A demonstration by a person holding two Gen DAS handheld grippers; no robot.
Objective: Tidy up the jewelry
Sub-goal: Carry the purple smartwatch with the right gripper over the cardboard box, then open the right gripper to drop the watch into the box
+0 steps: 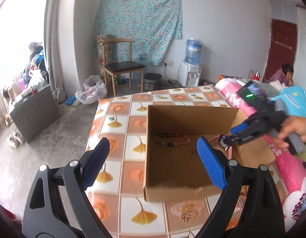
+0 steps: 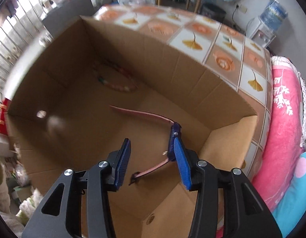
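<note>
1. Two grippers are working at one open cardboard box point(image 1: 173, 170) that is sitting on a tiled-pattern table point(image 1: 121, 130), its right side lying near the table's edge beside pink bedding point(image 1: 291, 170).
2. Bare tabletop is lying open to the left of and beyond the box; inside, the brown floor is mostly free between the items.
3. Left gripper point(image 1: 153, 158) is hovering with jaws standing wide apart and nothing between them, one finger over the table, the other over the box.
4. Right gripper point(image 2: 152, 162) is pointing steeply down into the box, jaws partly apart; a pink-strapped watch point(image 2: 174, 136) is lying against the right pad, with no pinch on it.
5. Only the left view is showing a hand point(image 1: 295, 130) carrying the right gripper point(image 1: 235, 133); only the right view is showing the watch strap's full curve.
6. Beaded bracelet point(image 1: 173, 139), multicoloured, is lying looped on the box floor near the far wall, well apart from the watch.
</note>
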